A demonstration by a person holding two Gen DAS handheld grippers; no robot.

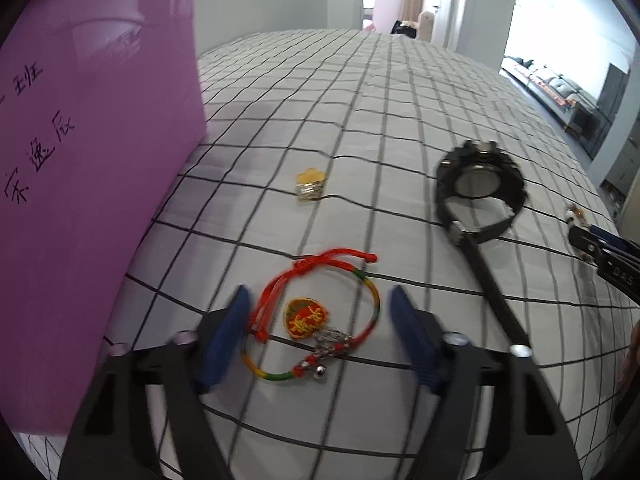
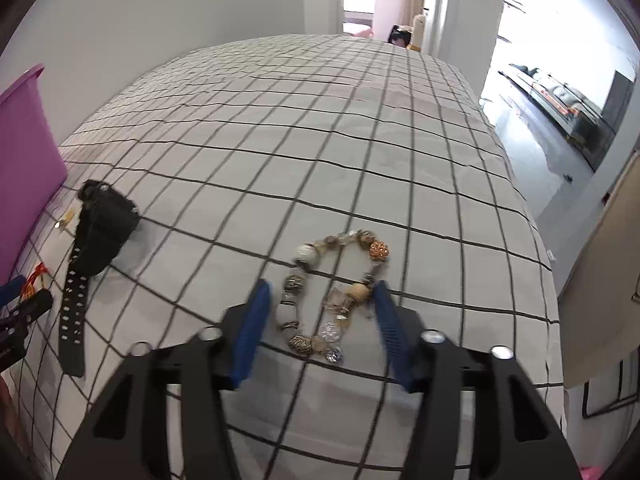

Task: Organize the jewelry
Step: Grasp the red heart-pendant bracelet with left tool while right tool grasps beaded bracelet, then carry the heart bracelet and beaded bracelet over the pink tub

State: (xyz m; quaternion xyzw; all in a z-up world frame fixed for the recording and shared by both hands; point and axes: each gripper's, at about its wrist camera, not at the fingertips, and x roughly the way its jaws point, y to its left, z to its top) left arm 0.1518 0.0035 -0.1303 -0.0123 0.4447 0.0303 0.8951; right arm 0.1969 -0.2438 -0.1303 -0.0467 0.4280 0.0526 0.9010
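Cord bracelet (image 1: 316, 320) between left tongs (image 1: 318, 304) | beaded bracelet (image 2: 332, 296) between right tongs (image 2: 320, 300)

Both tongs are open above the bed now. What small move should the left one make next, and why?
Probably close the left tongs on the red string bracelet. The bracelet lies on the checked bedcover between the two open blue fingers, and the purple bin stands close on the left to receive it.

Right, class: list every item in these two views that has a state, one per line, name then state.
Left gripper: jaws open, straddling the cord bracelet.
Right gripper: jaws open, straddling the beaded bracelet.
Cord bracelet: flat on the bed, ungripped.
Beaded bracelet: flat, ungripped.
Black watch: unbuckled, strap stretched out.
Purple bin: upright.
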